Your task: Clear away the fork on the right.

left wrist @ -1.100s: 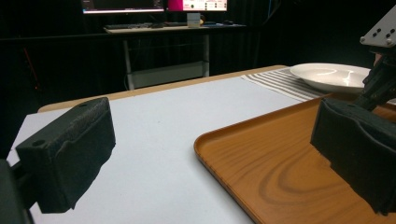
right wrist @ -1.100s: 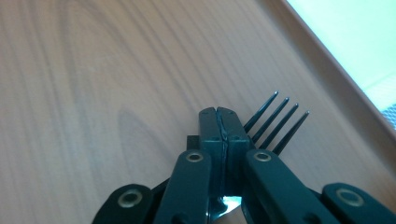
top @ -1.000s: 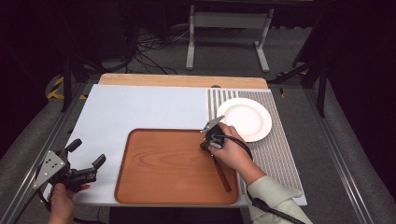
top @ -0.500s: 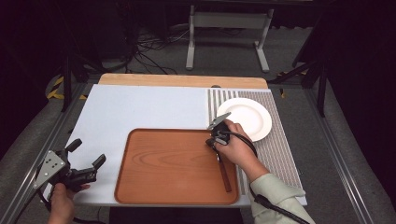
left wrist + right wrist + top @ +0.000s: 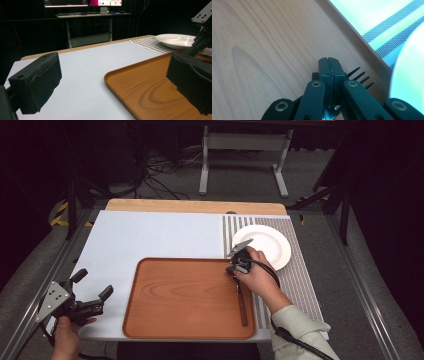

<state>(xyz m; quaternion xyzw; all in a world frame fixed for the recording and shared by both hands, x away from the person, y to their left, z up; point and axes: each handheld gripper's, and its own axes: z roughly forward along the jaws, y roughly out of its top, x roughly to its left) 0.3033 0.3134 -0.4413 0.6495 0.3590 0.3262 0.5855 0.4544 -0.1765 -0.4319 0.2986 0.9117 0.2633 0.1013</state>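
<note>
— Looking along my right gripper (image 5: 331, 62), I see its jaws pressed together on a black fork (image 5: 362, 78); the tines stick out just beside the pads, over the right rim of the wooden tray (image 5: 185, 320).

— And from above?

— From above I see that hand at the tray's upper right corner, just beside the white plate (image 5: 270, 242), which sits on the striped mat (image 5: 300, 285). A dark wooden handle (image 5: 242, 305) runs from the hand down along the tray's right edge.

— What about your other claw?

— My left gripper (image 5: 92, 290) has its jaws wide apart with nothing between them, at the near left corner of the white board (image 5: 150, 235), well apart from the fork.
</note>
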